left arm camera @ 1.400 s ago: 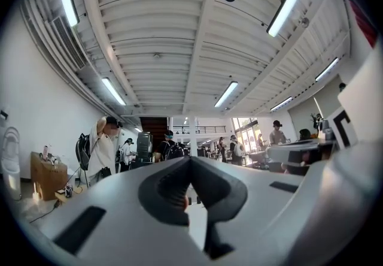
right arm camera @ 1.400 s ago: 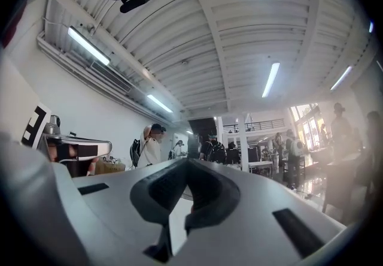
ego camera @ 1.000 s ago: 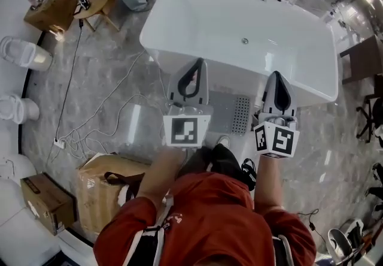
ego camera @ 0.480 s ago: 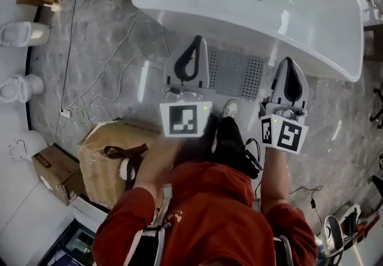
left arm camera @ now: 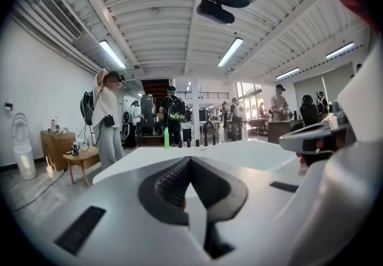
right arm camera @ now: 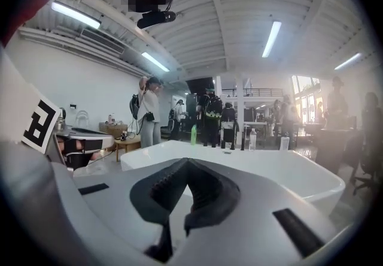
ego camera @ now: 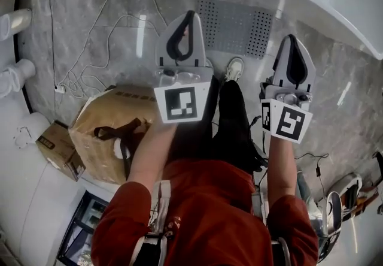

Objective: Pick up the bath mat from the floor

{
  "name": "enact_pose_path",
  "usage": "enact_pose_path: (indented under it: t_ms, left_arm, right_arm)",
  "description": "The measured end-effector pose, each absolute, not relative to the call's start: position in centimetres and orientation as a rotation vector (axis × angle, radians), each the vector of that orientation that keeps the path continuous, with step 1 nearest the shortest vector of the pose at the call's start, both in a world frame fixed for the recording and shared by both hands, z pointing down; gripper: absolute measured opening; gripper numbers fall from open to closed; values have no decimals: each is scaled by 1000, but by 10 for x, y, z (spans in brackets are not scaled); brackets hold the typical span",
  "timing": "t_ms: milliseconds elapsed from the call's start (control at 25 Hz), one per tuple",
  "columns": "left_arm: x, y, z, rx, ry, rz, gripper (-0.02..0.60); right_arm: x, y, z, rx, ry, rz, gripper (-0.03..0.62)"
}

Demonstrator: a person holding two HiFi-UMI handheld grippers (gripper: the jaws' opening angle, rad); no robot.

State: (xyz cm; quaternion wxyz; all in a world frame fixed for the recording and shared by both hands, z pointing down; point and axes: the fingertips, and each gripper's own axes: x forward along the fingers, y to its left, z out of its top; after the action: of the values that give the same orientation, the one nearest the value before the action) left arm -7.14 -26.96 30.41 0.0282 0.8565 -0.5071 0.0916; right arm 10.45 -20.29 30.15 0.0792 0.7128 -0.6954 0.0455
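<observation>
Both tools are held out low, side by side. The left gripper (ego camera: 190,15) is seen clamped shut with nothing in it, and the right gripper (ego camera: 291,38) is likewise closed and empty.

The mat (ego camera: 239,19), grey and perforated, is laid flat on the floor just beside the tub (ego camera: 335,1). In the head view it is framed between the two grippers, the left one overlapping its left edge. That spacing is judged to be deliberate, one tool for each side of the mat. The jaws would have to be opened before any edge could be taken.

From the gripper views only the tub top and the room beyond are shown, so both tools are judged to be pointed nearly level, not yet down at the mat.

Obstacles are noted. The tub wall is set close against the mat's far edge, and a shoe (ego camera: 234,69) is planted at its near edge. A cable (ego camera: 99,31) is trailed across the floor to the left. A box (ego camera: 108,121) is parked well clear by the left arm.
</observation>
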Motion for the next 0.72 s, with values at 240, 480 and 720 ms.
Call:
enact_pose_path:
  t_ms: [240, 480, 720]
  left_arm:
    - [-74, -254, 394, 2598, -1531, 391, 15]
    - [-74, -242, 482, 2553, -1496, 483, 15]
    - [-58, -232, 571, 2543, -1461, 541, 15]
  right_arm:
    - [114, -186, 390, 2082, -2023, 225, 11]
    - [109, -175, 477, 2009, -2001, 306, 12]
    - [113, -163, 567, 1965, -1968, 396, 12]
